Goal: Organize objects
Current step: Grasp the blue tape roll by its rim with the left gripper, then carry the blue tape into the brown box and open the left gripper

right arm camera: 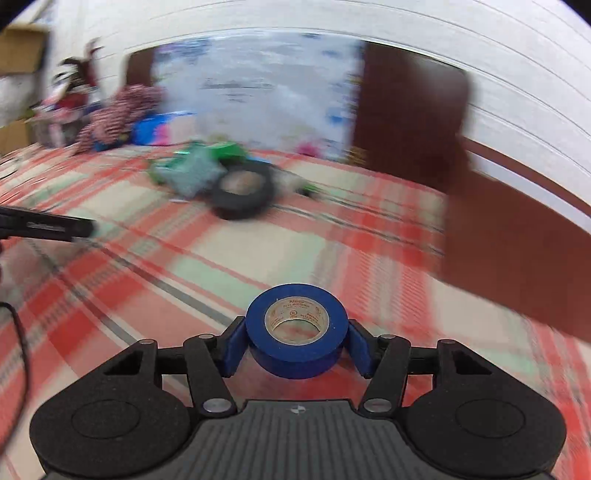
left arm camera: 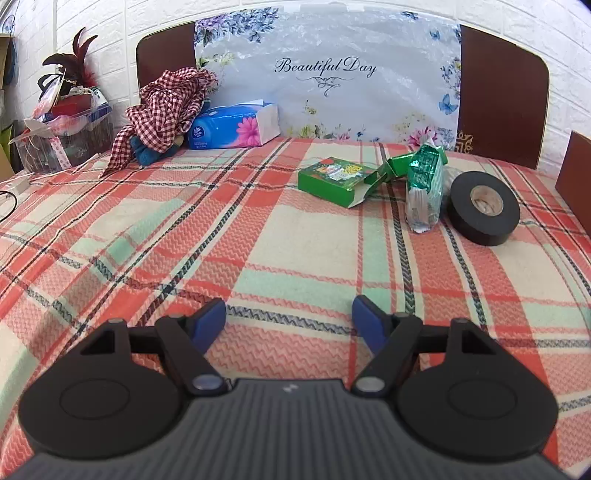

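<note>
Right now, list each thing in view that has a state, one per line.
left gripper: open, fingers empty above the blanket
right gripper: shut on the blue tape roll
black tape roll: resting tilted on the blanket
green box: lying flat, end flap open
green packet: propped up, leaning
tissue box: opened on top
checked cloth: crumpled in a heap

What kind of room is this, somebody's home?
Most likely a bedroom at home: a plaid blanket covers what looks like a bed, a brown headboard stands against the white brick-pattern wall, and a tissue box lies beside it.
</note>
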The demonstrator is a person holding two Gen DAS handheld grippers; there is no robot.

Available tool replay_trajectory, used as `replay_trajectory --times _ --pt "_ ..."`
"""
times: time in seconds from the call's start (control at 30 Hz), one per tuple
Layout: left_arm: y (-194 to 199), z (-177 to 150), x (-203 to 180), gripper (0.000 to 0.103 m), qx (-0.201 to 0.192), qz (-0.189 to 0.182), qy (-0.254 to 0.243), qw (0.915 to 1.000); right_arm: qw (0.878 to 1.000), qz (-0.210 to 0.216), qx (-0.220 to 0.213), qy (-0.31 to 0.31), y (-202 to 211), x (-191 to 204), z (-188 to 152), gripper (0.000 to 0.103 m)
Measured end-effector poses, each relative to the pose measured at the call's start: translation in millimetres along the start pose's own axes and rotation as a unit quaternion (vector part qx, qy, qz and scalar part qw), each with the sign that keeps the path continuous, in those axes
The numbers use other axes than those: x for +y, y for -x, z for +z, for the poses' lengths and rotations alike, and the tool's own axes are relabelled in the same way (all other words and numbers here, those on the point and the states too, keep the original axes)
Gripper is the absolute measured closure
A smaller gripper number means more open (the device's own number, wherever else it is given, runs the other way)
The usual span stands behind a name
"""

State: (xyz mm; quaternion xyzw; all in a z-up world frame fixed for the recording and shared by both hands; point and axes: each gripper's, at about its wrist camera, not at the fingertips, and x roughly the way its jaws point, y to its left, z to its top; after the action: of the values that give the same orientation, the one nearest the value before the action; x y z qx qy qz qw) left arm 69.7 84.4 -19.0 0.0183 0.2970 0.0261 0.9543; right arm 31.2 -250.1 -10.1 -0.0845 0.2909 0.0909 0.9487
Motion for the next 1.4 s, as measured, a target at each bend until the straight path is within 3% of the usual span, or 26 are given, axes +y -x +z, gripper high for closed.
replay_trajectory --times 0.07,0.1,0.17,0.27,0.33,0.43,0.53,0.67,0.7,0.73,0.83,0.93,1.07,1.17,1.3,1.4 --pt "3 5 -10 0.033 0.012 0.007 -0.005 0.9999 0.999 -0.028 0.005 -0.041 17 -29 -15 0.03" --pt "6 9 -19 0.035 0.025 -0.022 -0.002 0.9995 0.998 -0.029 0.007 -0.063 24 -41 -23 0.023" --pt "15 19 -49 0.042 0.047 -0.098 -0.013 0.9939 0.995 -0.022 0.003 -0.098 35 -57 -36 0.028" --pt "33 27 -115 0.044 0.067 -0.2 -0.064 0.9754 0.995 -0.025 -0.003 -0.096 37 -55 -40 0.027" --pt "45 29 -157 0.044 0.085 -0.246 -0.095 0.9607 0.997 -0.029 -0.004 -0.072 36 -48 -40 0.03" --pt "58 31 -202 0.046 0.099 -0.285 -0.136 0.9435 0.998 -0.019 -0.009 -0.059 38 -46 -39 0.033" --pt "60 30 -226 0.047 0.121 -0.297 -0.151 0.9352 0.998 -0.011 -0.011 -0.065 38 -49 -39 0.034" --pt "49 19 -240 0.064 0.162 -0.293 -0.155 0.9296 0.998 -0.009 -0.009 -0.065 34 -49 -35 0.037" --pt "50 15 -240 0.067 0.154 -0.296 -0.154 0.93 0.998 -0.005 -0.008 -0.064 33 -49 -34 0.042" --pt "51 14 -241 0.079 0.149 -0.304 -0.159 0.9275 0.998 0.002 -0.008 -0.06 31 -48 -33 0.046" --pt "55 22 -250 0.081 0.147 -0.298 -0.165 0.9285 0.999 -0.007 -0.022 -0.044 33 -44 -29 0.047" --pt "65 43 -259 0.083 0.121 -0.309 -0.166 0.9284 0.995 -0.015 -0.066 -0.066 43 -55 -23 0.047" --pt "88 88 -291 0.083 0.048 -0.336 -0.179 0.9235 0.982 -0.09 -0.158 -0.046 57 -76 0 0.047" --pt "97 119 -331 0.083 0.001 -0.346 -0.199 0.9169 0.97 -0.128 -0.201 -0.049 56 -107 23 0.047" --pt "85 145 -383 0.083 -0.012 -0.362 -0.21 0.9084 0.962 -0.157 -0.211 -0.066 38 -153 42 0.047" --pt "66 151 -417 0.083 -0.008 -0.362 -0.213 0.9074 0.963 -0.168 -0.198 -0.074 17 -180 49 0.047"
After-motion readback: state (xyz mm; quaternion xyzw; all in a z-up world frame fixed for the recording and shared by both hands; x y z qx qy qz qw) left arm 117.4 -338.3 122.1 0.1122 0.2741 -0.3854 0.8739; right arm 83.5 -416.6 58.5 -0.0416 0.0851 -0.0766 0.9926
